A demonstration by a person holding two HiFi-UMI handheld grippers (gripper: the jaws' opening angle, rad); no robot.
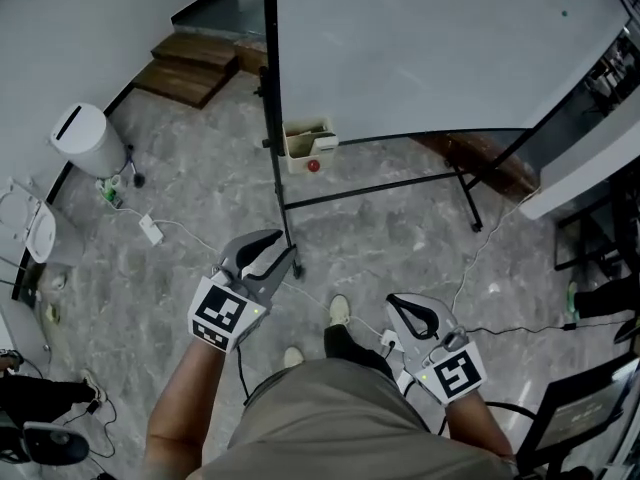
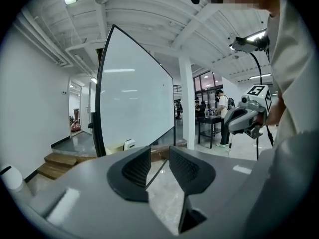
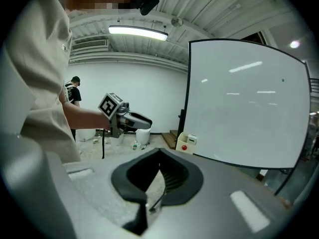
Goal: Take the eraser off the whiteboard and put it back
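Note:
The whiteboard stands on a black frame ahead of me. At its lower left corner hangs a cream box with a red dot; a small white block, apparently the eraser, sits on top of it. It also shows as a white block in the left gripper view. My left gripper is held at waist height short of the board's left post, its jaws parted with nothing between them. My right gripper is lower and to the right, jaws closed together and empty.
The stand's black floor bars cross the marble floor in front of my feet. A white bin, a power strip with a cable and wooden steps lie left. A black chair stands at the lower right.

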